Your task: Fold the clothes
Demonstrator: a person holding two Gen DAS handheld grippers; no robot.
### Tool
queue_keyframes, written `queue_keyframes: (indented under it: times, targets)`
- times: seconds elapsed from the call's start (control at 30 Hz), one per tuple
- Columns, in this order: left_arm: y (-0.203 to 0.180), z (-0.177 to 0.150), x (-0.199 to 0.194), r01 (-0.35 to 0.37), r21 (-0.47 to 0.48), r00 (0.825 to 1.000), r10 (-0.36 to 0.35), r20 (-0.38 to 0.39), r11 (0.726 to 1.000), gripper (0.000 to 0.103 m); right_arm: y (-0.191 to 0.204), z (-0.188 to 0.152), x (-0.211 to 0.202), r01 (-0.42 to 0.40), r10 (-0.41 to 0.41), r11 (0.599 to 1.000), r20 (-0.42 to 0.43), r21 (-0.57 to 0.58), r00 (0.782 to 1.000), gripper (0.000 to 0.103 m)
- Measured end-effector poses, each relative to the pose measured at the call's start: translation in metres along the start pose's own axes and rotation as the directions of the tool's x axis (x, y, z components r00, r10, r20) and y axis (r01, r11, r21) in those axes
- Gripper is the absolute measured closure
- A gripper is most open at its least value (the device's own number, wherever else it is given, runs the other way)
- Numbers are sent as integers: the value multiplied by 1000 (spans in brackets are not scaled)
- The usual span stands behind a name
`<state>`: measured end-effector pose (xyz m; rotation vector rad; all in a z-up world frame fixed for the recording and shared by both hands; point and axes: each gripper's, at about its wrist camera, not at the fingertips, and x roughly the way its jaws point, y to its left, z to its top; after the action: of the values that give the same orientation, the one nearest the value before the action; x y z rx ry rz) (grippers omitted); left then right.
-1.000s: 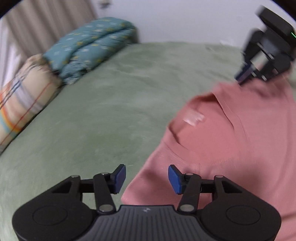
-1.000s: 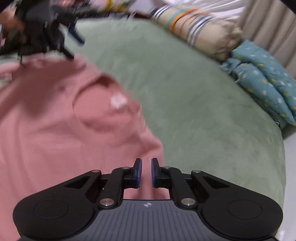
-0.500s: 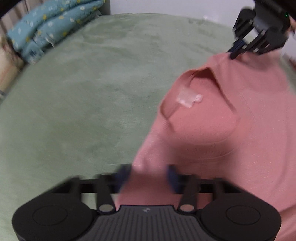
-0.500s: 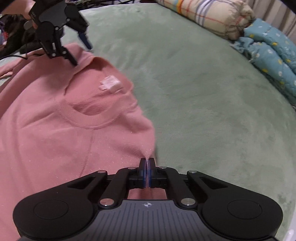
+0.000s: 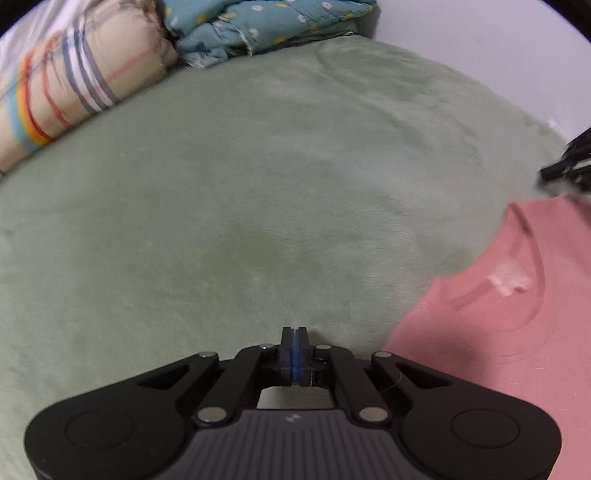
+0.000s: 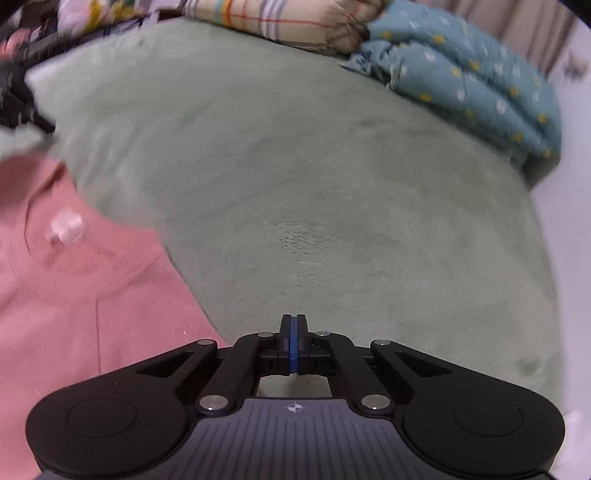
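A pink sweater (image 5: 509,332) lies on the green bed cover, collar and white label (image 5: 511,282) facing up; it fills the right of the left wrist view and the left of the right wrist view (image 6: 74,302). My left gripper (image 5: 294,334) is shut, its blue pads pressed together over bare green cover just left of the sweater's edge. My right gripper (image 6: 293,321) is shut too, over green cover just right of the sweater's shoulder edge. I see no cloth between either pair of pads. The right gripper's black body shows blurred at the far right of the left wrist view (image 5: 569,166).
A green plush cover (image 5: 258,192) spreads over the bed. A striped cream pillow (image 5: 62,92) and a folded teal floral quilt (image 5: 266,22) lie at the head. In the right wrist view the quilt (image 6: 472,77) sits at the upper right; dark clutter blurs at the upper left.
My left gripper closed from wide open. Both views swung off the sweater toward the bare cover. The right gripper, pinching the shoulder edge half a second ago, now shows no cloth.
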<state>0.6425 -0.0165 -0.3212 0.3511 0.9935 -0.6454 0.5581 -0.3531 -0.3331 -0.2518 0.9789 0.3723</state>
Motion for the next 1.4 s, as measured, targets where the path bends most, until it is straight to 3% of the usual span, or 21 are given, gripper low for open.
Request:
queue_keyframes:
  times: [0.03,0.07,0.1,0.13,0.2,0.27,0.4,0.47,0.5,0.53,0.57,0.67,0.77,0.8,0.9,1.0,1.07,1.13,1.27,1.4]
  targets:
    - [-2,0,-2,13,6,1000,-13,8,1000,94,3,2,-5,-35,35,999,26,-21,999,89]
    - [-5,0,-7,50,26,998,-51,29,998,78,7,3,-8,-58,60,997,44,-48,997,82]
    - [-10,1,-10,87,51,995,-89,38,995,68,16,7,-10,-98,105,989,59,-108,993,63]
    - [-15,2,-12,124,85,991,-128,44,989,53,23,11,-10,-134,144,979,58,-152,988,56]
    - [-32,7,-8,156,182,986,-164,31,971,52,30,18,-1,-203,207,963,8,-175,978,56]
    - [-38,9,1,156,211,987,-161,8,965,51,37,25,14,-232,229,954,-41,-189,973,56]
    - [-41,15,30,208,177,976,-192,-103,962,51,47,28,43,-272,253,951,-130,-150,959,56]
    - [-39,14,31,243,144,966,-225,-128,959,55,47,27,46,-290,273,949,-138,-121,952,70]
    - [-38,13,29,263,127,960,-246,-133,956,62,49,26,44,-291,275,949,-135,-119,952,87]
    - [-39,13,28,270,122,958,-253,-137,955,88,50,24,41,-288,272,950,-130,-122,953,99]
    - [-39,12,26,283,114,953,-265,-145,952,100,52,22,38,-280,264,951,-126,-133,956,100]
    - [-51,3,16,201,190,975,-177,-132,961,102,58,12,17,-187,180,970,-54,-158,982,101]
    - [-63,10,-4,41,225,999,-38,-17,974,102,59,18,1,-89,94,988,33,-127,995,102]
    - [-64,17,-10,-4,213,1000,-1,24,977,102,59,25,-1,-64,71,990,49,-123,996,102]
    - [-57,34,0,-61,205,998,56,31,977,102,53,44,9,-4,12,991,56,-136,998,102]
    - [-44,43,27,-82,156,995,90,-46,984,99,42,56,39,-25,26,992,7,-123,1000,101]
    - [-30,45,43,-88,83,990,97,-101,993,73,30,57,49,-54,52,995,-24,-78,998,90]
    - [-15,43,34,-110,13,992,111,-65,994,51,7,53,37,-19,19,1000,-8,-1,1000,74]
    - [10,34,1,-147,-77,989,147,1,986,50,-45,21,-30,14,-29,985,83,174,996,68]
    - [3,28,-36,-205,-16,978,205,45,979,50,-87,-61,-103,167,-166,967,-22,195,986,68]
